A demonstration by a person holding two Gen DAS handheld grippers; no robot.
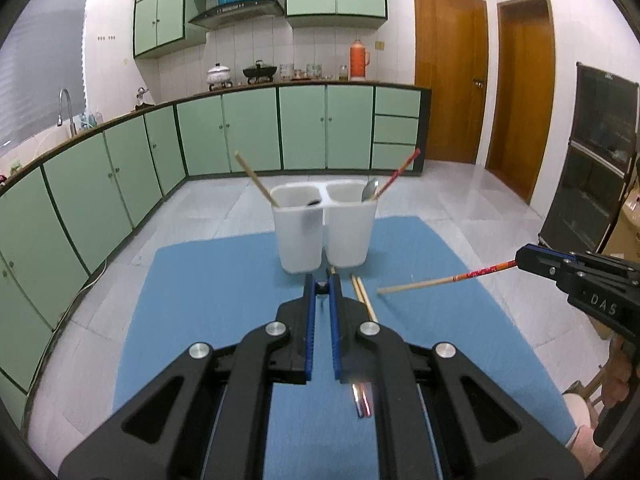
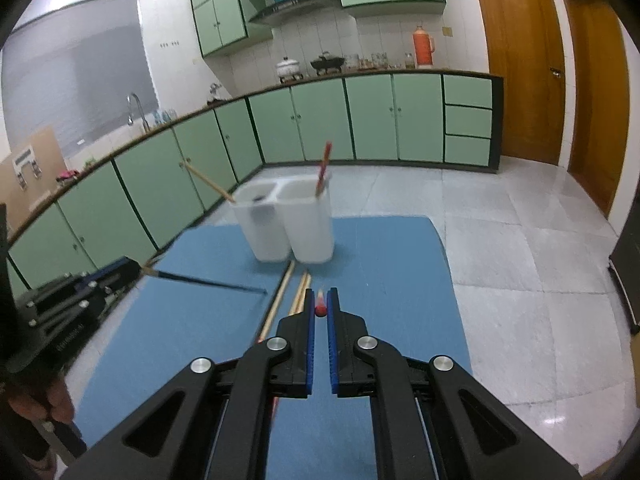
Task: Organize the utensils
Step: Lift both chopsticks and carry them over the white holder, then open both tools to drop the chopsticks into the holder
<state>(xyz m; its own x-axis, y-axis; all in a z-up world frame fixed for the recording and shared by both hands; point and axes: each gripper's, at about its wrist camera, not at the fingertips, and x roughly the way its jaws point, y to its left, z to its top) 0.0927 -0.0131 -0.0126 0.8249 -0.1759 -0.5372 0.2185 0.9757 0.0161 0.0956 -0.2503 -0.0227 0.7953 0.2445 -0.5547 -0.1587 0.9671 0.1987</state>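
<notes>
A white two-cup utensil holder stands at the far side of a blue mat. Its left cup holds a plain chopstick; its right cup holds a spoon and a red-topped chopstick. My left gripper is shut on a dark-handled utensil, seen from the right wrist view as a dark rod. My right gripper is shut on a red-handled chopstick, held level above the mat. More chopsticks lie on the mat before the holder.
Green kitchen cabinets run along the left and back. Wooden doors stand at the right. A dark cabinet is at the far right. Tiled floor surrounds the mat.
</notes>
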